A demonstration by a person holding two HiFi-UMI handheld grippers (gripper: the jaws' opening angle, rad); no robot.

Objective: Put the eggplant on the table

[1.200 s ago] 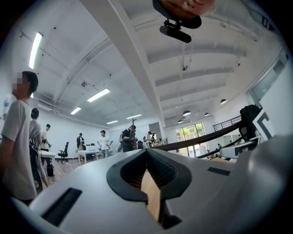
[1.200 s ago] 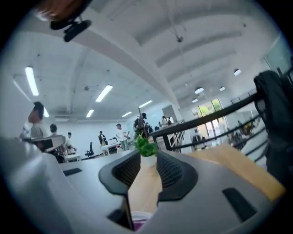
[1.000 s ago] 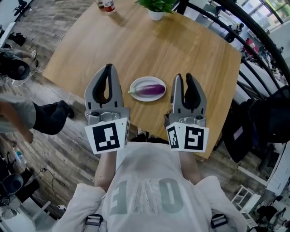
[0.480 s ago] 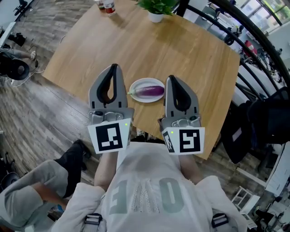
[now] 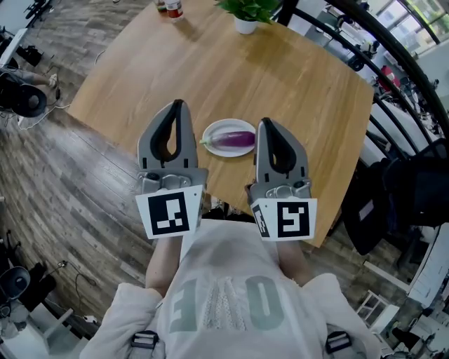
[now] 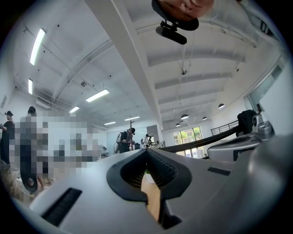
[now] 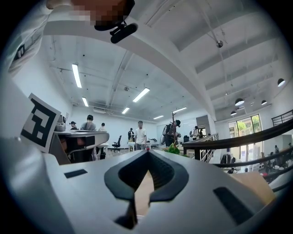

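Note:
A purple eggplant point(image 5: 233, 139) lies on a small white plate point(image 5: 212, 132) near the front edge of the wooden table point(image 5: 231, 70). My left gripper point(image 5: 177, 105) hovers just left of the plate, jaws shut on nothing. My right gripper point(image 5: 264, 123) hovers just right of the plate, also shut and empty. Both are held above the table edge, pointing away from me. In the left gripper view the closed left gripper point(image 6: 147, 151) aims out at the room, and so does the right gripper point(image 7: 147, 152) in the right gripper view; neither shows the eggplant.
A potted plant point(image 5: 245, 12) and a bottle point(image 5: 172, 8) stand at the table's far edge. A black railing point(image 5: 393, 63) and a dark bag point(image 5: 414, 182) are to the right. Wooden floor point(image 5: 63, 182) lies to the left.
The right gripper has rolled and shifted slightly left toward the plate; the left one moved a little right. A person who crossed the floor at left is gone from view.

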